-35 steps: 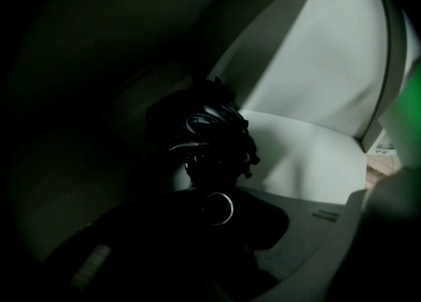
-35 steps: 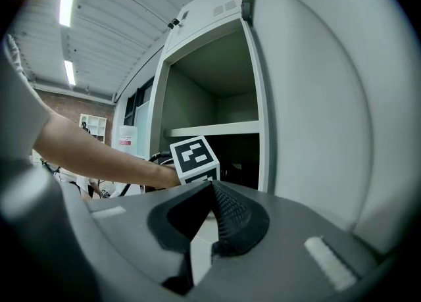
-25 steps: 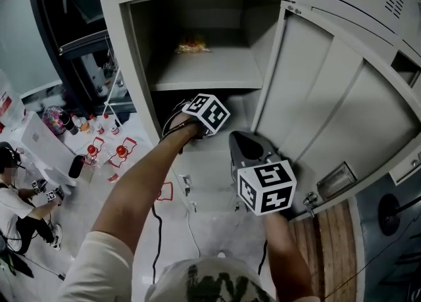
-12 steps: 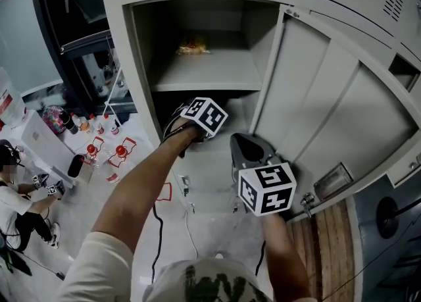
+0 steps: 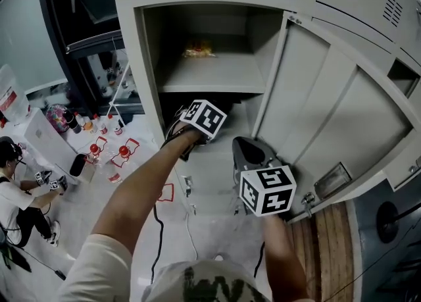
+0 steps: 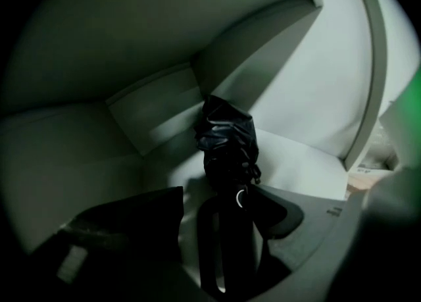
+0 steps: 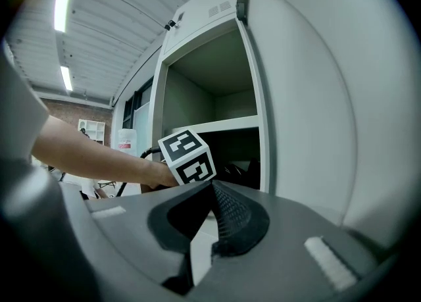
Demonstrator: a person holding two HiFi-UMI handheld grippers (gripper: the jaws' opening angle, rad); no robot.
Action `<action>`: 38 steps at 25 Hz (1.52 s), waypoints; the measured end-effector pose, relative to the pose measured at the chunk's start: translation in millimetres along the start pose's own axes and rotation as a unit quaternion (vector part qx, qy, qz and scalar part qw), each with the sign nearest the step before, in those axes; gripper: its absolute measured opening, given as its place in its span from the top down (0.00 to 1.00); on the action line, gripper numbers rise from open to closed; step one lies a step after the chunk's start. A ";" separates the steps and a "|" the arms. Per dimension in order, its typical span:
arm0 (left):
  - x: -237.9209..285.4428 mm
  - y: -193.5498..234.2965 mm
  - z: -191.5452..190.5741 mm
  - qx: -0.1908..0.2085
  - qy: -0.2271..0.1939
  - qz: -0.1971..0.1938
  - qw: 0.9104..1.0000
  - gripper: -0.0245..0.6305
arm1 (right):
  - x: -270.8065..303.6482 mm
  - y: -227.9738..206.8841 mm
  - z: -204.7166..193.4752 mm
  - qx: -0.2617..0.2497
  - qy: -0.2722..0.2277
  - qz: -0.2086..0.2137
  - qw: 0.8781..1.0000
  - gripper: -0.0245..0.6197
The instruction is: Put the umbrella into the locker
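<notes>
The black folded umbrella (image 6: 227, 139) stands upright in the back corner of the locker's lower compartment (image 6: 309, 156). Its handle (image 6: 230, 248) runs down between the jaws of my left gripper (image 6: 230, 205). Those jaws are opening, and a strip of light shows between the left jaw and the handle. In the head view only the left gripper's marker cube (image 5: 205, 118) shows, at the mouth of the dark compartment; the umbrella is hidden there. My right gripper (image 5: 241, 148) hovers just outside, beside the open door (image 5: 329, 116), with its tips (image 7: 212, 187) together and nothing in them.
A snack packet (image 5: 198, 49) lies on the upper shelf (image 5: 210, 74). The grey door swings out to the right. On the floor at left are bottles and small items (image 5: 99, 143), a seated person (image 5: 13, 195) and a cable (image 5: 156, 228).
Both marker cubes stay in almost the same spots in the head view. The left cube has tipped slightly, and the whole picture has drifted a little to the right.
</notes>
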State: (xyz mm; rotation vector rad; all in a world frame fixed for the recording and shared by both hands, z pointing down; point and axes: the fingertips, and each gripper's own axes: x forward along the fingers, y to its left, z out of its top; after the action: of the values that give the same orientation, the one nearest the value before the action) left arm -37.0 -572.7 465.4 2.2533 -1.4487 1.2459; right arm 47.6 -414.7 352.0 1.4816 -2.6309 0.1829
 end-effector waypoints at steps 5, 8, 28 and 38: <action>-19.1 -7.5 8.7 -0.002 -0.039 -0.008 0.999 0.47 | -4.0 -0.9 1.0 0.010 -0.002 -0.011 1.000 0.97; -32.7 -13.6 11.3 -0.014 -0.060 -0.025 0.998 0.47 | -8.6 -0.9 2.6 0.015 -0.005 -0.020 1.000 0.97; -188.3 -32.7 2.0 -0.063 -0.280 -0.122 0.950 0.57 | -40.1 23.9 21.9 0.020 -0.024 -0.072 0.997 0.97; -247.7 1.6 -44.7 -0.092 -0.345 -0.115 0.927 0.72 | -40.4 65.3 22.8 0.016 -0.026 -0.067 0.997 0.97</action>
State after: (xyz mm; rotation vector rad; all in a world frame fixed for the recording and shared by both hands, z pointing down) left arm -105.0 -384.6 312.6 2.7531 -1.3386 0.2189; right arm 11.6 -350.8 319.9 1.6892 -2.5670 0.1781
